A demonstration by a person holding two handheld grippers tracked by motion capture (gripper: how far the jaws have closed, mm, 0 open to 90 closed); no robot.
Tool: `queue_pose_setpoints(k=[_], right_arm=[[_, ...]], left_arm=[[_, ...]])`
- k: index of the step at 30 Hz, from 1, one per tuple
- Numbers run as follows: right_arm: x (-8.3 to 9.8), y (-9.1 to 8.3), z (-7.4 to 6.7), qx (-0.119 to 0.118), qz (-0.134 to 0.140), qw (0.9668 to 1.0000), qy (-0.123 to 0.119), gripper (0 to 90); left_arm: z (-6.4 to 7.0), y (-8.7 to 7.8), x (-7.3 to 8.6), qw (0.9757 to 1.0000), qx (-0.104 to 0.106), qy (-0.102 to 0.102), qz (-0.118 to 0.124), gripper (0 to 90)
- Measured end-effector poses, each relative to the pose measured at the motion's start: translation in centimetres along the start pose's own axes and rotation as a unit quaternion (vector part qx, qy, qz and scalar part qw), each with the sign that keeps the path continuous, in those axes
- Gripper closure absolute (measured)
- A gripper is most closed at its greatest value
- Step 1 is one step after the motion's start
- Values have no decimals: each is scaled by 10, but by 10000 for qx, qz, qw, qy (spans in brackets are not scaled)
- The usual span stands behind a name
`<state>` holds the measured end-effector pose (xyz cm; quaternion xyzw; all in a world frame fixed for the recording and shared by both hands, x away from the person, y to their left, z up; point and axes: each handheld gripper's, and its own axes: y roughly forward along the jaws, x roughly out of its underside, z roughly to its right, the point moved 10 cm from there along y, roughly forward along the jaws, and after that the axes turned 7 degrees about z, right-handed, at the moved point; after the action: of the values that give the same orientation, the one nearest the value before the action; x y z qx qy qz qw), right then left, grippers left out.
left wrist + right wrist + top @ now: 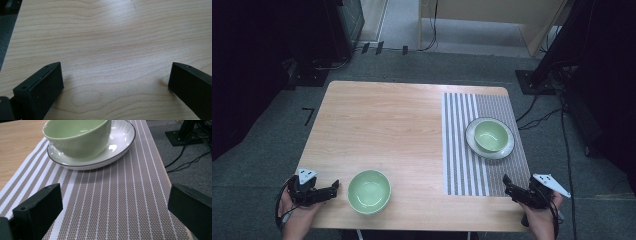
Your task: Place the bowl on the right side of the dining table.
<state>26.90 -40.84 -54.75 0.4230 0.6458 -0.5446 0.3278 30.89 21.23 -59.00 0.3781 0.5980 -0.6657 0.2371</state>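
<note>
Across the wooden table (382, 125), a striped placemat (459, 150) covers its right side.

Green bowl (369, 191) upright, empty, near table front edge; second green bowl (490, 135) upright in white plate (507, 150).

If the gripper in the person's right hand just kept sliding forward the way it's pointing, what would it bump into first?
Probably the white ribbed plate on the brown striped woven placemat, with the pale green ceramic bowl sitting in it. The right gripper has its jaws open, with bare mat between it and the plate's rim.
</note>
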Motion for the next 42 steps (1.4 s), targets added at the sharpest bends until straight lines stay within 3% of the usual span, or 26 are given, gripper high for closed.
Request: queue_pose_setpoints(k=[11, 18, 23, 42], right_arm=[[14, -4, 11, 99, -173, 9998, -40, 0], [20, -3, 14, 186, -289, 9992, -194, 0], [29, 0, 16, 290, -481, 9975, -432, 0], [46, 6, 17, 365, -940, 9922, -736, 0]], left_arm=[[0, 0, 0, 10000, 0, -1, -1, 0], [0, 0, 0, 10000, 5, 6, -5, 0], [0, 0, 0, 10000, 4, 6, -5, 0], [0, 0, 0, 10000, 4, 7, -5, 0]])
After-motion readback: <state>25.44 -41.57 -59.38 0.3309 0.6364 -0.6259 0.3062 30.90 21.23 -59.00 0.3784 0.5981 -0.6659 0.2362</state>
